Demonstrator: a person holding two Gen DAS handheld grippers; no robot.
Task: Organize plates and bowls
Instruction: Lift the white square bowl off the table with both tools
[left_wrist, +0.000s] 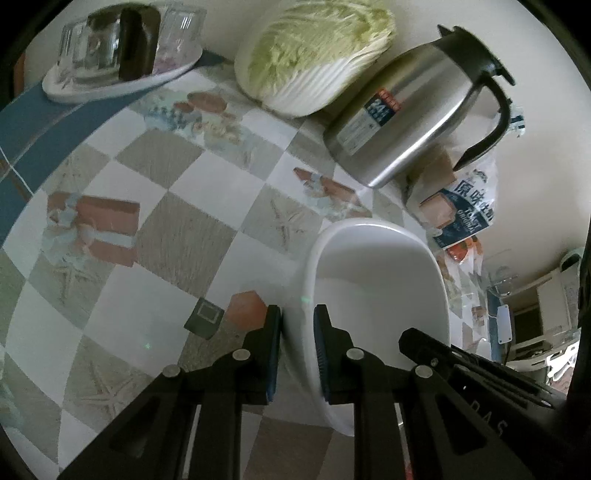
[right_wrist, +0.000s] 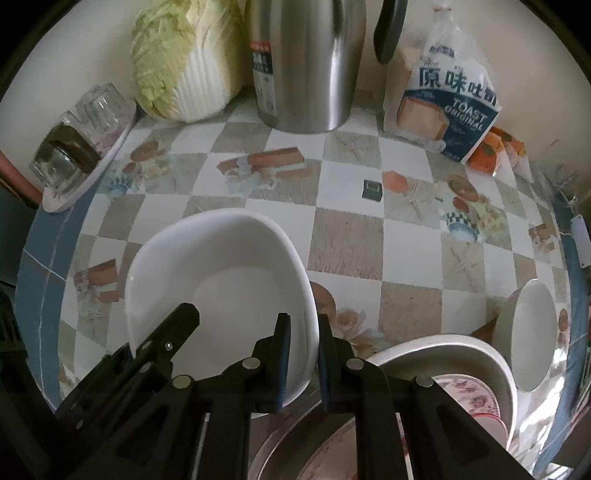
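Note:
A white square bowl (left_wrist: 373, 280) is held above the checkered table by both grippers. My left gripper (left_wrist: 297, 325) is shut on its left rim. My right gripper (right_wrist: 303, 332) is shut on its right rim; the bowl also shows in the right wrist view (right_wrist: 221, 280). The right gripper's tip (left_wrist: 424, 341) shows in the left wrist view, and the left gripper's tip (right_wrist: 181, 321) in the right wrist view. Below the right gripper, a floral plate (right_wrist: 472, 398) lies in a grey-rimmed dish (right_wrist: 443, 345). A small white bowl (right_wrist: 532, 336) sits at the right.
At the back stand a napa cabbage (right_wrist: 184, 62), a steel kettle (right_wrist: 306, 66) and a toast bag (right_wrist: 443, 103). A tray with upturned glasses (right_wrist: 81, 147) sits back left. The table edge (right_wrist: 37, 280) curves at the left.

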